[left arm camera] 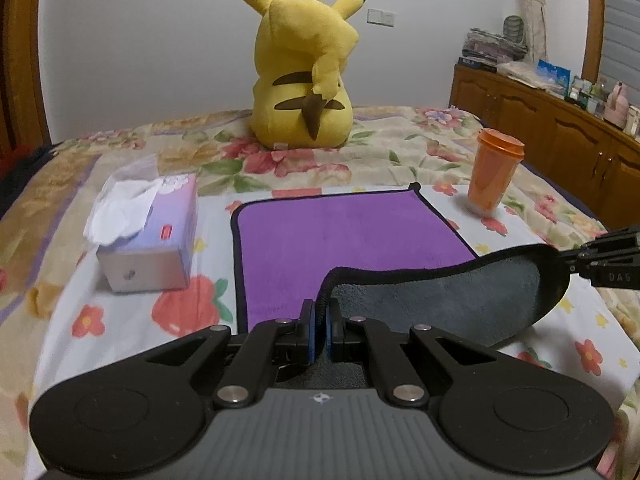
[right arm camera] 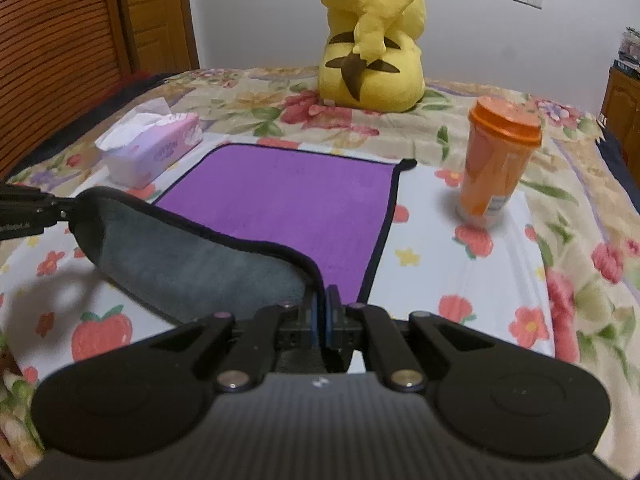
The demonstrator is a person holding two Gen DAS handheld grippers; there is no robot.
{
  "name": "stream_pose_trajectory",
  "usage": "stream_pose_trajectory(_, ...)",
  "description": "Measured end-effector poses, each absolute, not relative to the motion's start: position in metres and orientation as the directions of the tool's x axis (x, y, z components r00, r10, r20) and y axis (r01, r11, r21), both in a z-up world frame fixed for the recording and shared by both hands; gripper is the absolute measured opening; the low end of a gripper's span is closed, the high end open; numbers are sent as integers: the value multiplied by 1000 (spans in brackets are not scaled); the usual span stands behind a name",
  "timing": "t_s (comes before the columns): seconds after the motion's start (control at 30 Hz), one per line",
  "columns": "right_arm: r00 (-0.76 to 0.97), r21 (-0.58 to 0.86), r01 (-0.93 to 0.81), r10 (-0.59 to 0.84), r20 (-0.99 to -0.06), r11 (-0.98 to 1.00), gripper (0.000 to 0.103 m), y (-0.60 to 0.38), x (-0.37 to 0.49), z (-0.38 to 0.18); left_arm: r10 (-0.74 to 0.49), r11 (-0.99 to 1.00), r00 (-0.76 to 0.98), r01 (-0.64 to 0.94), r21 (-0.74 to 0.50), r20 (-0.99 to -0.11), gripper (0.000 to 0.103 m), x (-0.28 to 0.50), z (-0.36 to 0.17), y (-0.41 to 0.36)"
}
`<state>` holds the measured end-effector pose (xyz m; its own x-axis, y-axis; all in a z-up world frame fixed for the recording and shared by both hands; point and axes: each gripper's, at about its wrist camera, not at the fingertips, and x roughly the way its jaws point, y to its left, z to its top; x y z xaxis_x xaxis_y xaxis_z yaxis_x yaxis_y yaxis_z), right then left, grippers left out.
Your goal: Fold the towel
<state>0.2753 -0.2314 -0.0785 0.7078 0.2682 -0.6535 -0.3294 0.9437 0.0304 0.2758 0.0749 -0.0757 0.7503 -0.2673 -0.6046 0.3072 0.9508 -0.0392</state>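
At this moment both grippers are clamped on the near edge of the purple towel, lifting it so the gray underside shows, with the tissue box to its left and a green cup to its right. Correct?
Nearly. The cup is orange, not green, as the right wrist view shows. The rest holds: left gripper and right gripper have their jaws shut on the near edge of the towel, gray underside showing, and the tissue box lies to its left.

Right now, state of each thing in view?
towel: purple side up, near edge lifted, grey underside showing
left claw: shut on towel's near left corner
right claw: shut on towel's near right corner
orange cup: upright, lid on
tissue box: open, tissue sticking out
Pikachu plush: sitting upright
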Motion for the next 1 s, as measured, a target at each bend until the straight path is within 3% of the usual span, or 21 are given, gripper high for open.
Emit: stream_pose_trajectory(1.0,780,-95,-336,221,-586,937,5,-217,364,-34,-268,948,796,319,0,-543,8,370,-25,66)
